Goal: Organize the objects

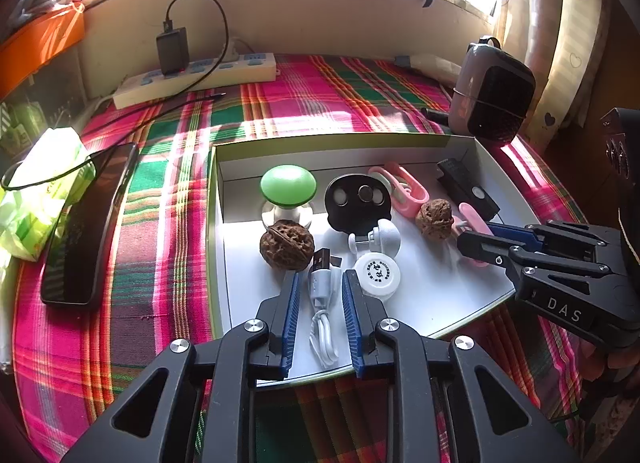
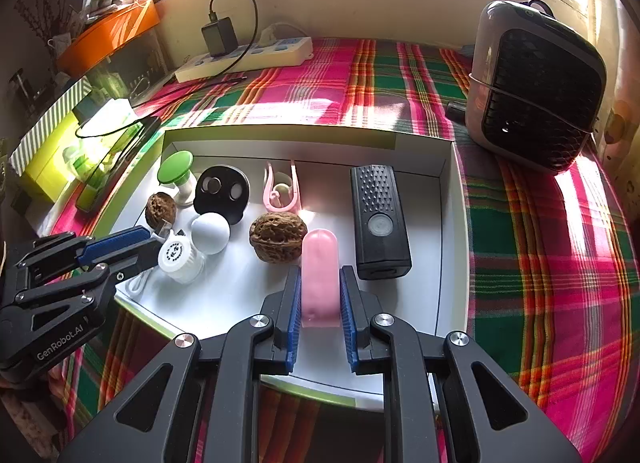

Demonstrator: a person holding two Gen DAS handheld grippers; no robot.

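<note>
In the left wrist view, the left gripper [image 1: 319, 283] is held spread over the near part of the white tray [image 1: 440, 295], and a white cable [image 1: 322, 303] is seen lying between its fingers, not pinched. Just right of the cable a white round cap [image 1: 377, 273] is placed, and a walnut [image 1: 286, 246] just to the left. In the right wrist view, the right gripper [image 2: 320, 279] is also spread, with a pink case [image 2: 320, 275] lying between its blue pads [image 2: 294, 303]; whether the pads touch it cannot be told. Beside the case a second walnut [image 2: 278, 237] and a black device [image 2: 380, 219] are seen. Farther in the tray, a white ball [image 2: 211, 232], a black disc [image 2: 222, 193], a pink clip [image 2: 282, 187] and a green knob [image 2: 175, 169] are found. Beyond the tray, on the plaid cloth [image 2: 540, 263], a fan [image 2: 536, 91] and a power strip [image 2: 248, 57] are placed.
</note>
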